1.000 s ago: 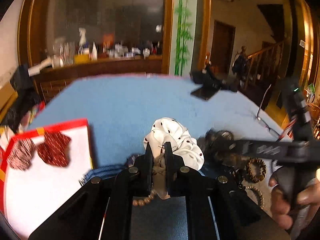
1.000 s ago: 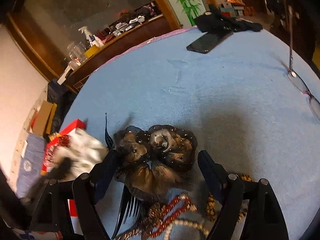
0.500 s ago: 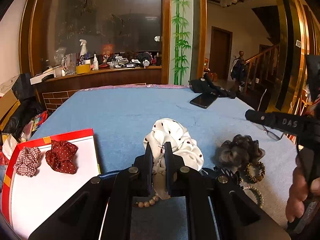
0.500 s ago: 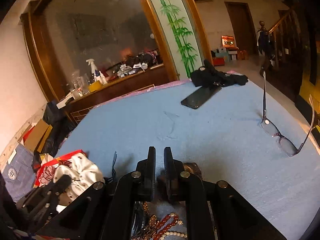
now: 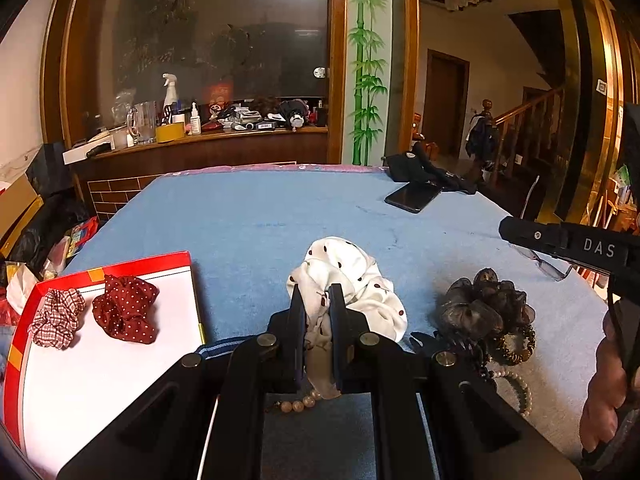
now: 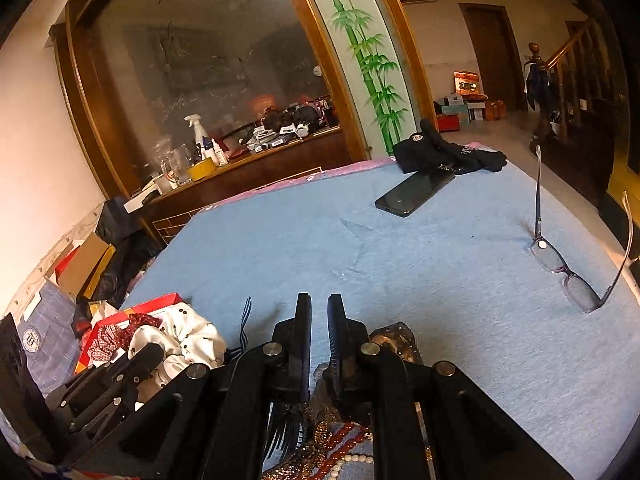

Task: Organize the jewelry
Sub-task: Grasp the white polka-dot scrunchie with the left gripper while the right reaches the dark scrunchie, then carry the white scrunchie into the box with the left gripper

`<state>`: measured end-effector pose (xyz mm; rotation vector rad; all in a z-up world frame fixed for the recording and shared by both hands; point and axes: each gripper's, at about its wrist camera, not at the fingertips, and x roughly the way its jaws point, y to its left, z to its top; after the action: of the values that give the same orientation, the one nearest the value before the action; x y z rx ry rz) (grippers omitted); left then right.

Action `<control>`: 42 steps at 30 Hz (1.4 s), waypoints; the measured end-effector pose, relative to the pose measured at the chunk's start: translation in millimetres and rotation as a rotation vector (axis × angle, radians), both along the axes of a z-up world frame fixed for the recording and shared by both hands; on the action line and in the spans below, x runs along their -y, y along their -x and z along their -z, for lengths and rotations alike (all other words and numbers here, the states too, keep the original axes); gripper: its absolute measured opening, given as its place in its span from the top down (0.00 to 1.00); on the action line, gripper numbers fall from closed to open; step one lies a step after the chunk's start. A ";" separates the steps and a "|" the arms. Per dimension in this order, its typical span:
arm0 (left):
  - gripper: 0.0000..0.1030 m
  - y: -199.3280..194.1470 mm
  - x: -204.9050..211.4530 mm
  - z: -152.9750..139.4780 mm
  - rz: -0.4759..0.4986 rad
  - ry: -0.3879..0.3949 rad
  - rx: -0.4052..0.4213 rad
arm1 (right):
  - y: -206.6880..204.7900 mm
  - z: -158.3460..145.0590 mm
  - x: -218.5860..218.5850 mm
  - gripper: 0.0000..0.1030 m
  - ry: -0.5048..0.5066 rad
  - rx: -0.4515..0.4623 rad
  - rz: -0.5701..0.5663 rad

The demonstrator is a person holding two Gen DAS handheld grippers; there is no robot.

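Already we have the left gripper [image 5: 317,312] pinching the soft white dotted scrunchie [image 5: 352,280] mid-frame by a fold. Light, squashy fabric, we judge. Right gripper [image 6: 319,324], lower centre, looks clamped on the brown scrunchie [image 6: 394,340].

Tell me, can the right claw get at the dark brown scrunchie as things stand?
Probably yes: the brown scrunchie lies just below the right claw with nothing over it, but the claw is shut and empty and must open first.

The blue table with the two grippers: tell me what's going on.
A person is sorting hair ties and beads. The left gripper is shut on the white dotted fabric scrunchie. The right gripper is shut and empty above the dark brown gauzy scrunchie. Two red scrunchies lie in the red-rimmed white tray.
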<state>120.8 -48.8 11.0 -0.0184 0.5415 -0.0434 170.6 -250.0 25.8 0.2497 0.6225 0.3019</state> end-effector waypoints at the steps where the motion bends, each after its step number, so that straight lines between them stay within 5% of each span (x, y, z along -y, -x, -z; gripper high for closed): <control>1: 0.91 0.3 -0.3 -0.2 -0.003 0.000 0.000 | 0.3 0.0 0.0 0.91 -0.001 -0.001 0.003; 42: 0.90 -0.5 -32.5 -8.9 -0.104 0.055 0.026 | 18.6 -6.4 -24.9 0.91 0.076 0.088 -0.084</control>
<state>121.4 -16.2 19.9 -0.0990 0.5131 0.0425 152.0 -225.1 32.2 0.1364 0.5574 0.3677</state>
